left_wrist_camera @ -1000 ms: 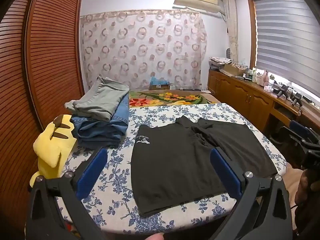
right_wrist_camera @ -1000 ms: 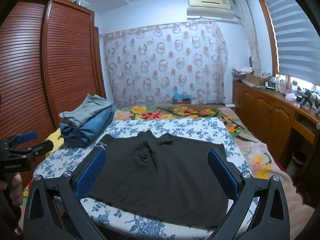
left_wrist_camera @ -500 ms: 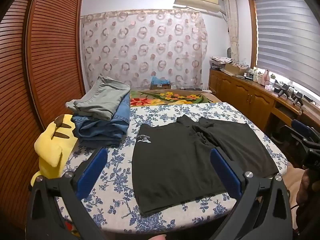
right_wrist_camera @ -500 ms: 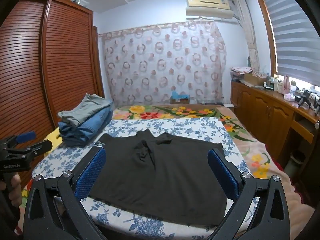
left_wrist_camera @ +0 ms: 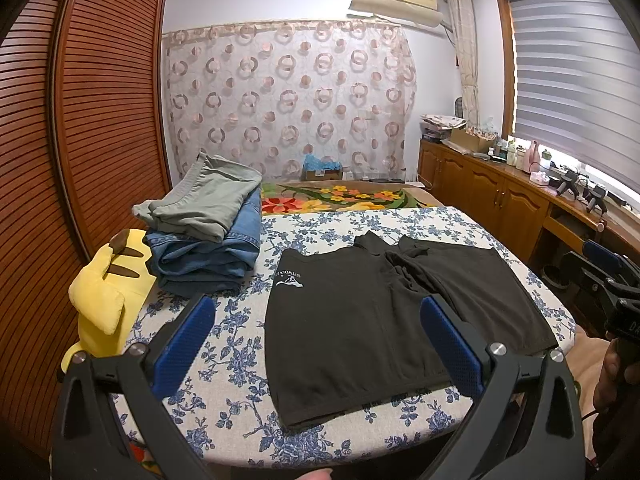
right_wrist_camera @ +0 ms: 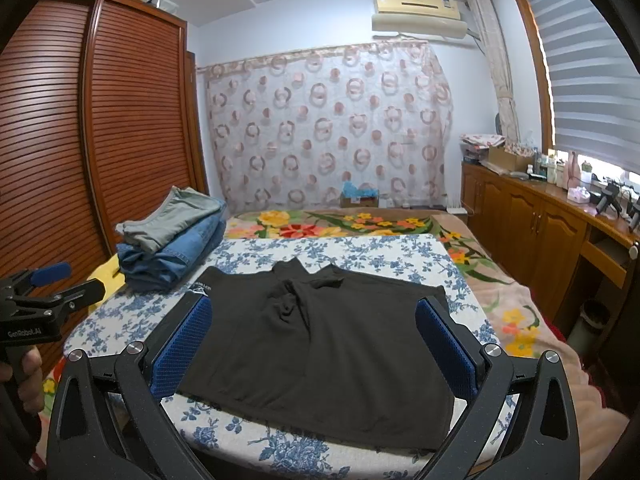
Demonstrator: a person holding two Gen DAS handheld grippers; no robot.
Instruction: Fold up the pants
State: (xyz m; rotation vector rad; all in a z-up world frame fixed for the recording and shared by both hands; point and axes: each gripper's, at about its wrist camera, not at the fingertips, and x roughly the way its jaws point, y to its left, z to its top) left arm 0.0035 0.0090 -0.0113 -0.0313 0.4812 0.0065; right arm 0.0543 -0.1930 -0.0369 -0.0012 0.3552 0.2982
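Observation:
Black pants (left_wrist_camera: 360, 320) (right_wrist_camera: 320, 340) lie spread flat on the blue-flowered table (left_wrist_camera: 240, 360) (right_wrist_camera: 360, 252), waistband toward me, with a small white logo near the far left corner. My left gripper (left_wrist_camera: 316, 336) hovers open over the table's near-left edge, blue pads wide apart, holding nothing. My right gripper (right_wrist_camera: 314, 338) hangs open above the near hem of the pants, its pads framing the cloth without touching it. Each gripper shows at the other view's edge, held by a hand (right_wrist_camera: 24, 372).
A stack of folded jeans and grey trousers (left_wrist_camera: 204, 224) (right_wrist_camera: 172, 240) sits at the table's far left. A yellow plush (left_wrist_camera: 104, 292) lies beside it. A slatted wardrobe (left_wrist_camera: 80, 120) stands left, wooden cabinets (left_wrist_camera: 500, 196) right, a flowered bed cover (right_wrist_camera: 360, 224) behind.
Both grippers have drifted slightly, so the pants sit a little lower and nearer in the views. The pants and the grippers' opening are unchanged.

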